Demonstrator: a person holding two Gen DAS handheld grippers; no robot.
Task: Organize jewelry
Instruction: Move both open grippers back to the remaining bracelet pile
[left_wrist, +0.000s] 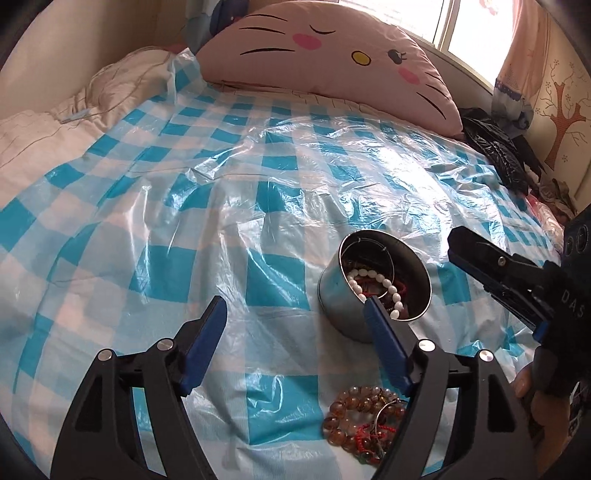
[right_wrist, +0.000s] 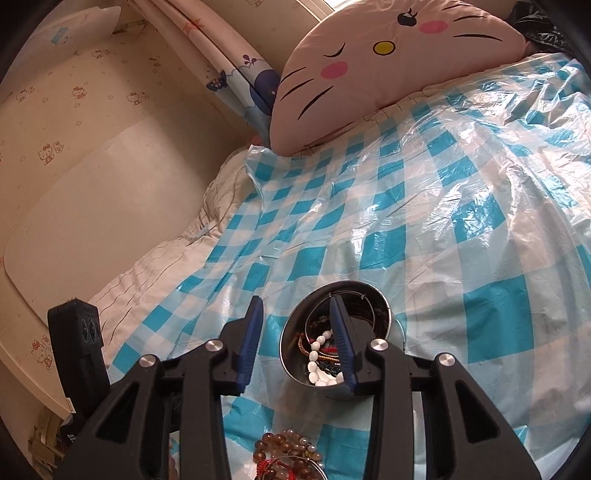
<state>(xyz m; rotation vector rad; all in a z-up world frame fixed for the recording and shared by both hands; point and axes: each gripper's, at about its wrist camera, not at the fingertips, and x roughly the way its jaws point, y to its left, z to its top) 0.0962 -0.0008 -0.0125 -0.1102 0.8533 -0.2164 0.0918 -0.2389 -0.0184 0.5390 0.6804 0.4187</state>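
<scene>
A round metal tin stands on the blue-checked plastic sheet and holds a white bead bracelet and other jewelry. It also shows in the right wrist view, with white beads inside. A pile of amber bead bracelets with red cord lies on the sheet in front of the tin, also low in the right wrist view. My left gripper is open and empty, just left of the tin. My right gripper is open and empty above the tin's rim; it shows from the side in the left wrist view.
The checked plastic sheet covers a bed. A big pink cat-face pillow lies at the head. A white quilt is bunched at the left. Dark clothes lie at the right edge. A wall borders the bed.
</scene>
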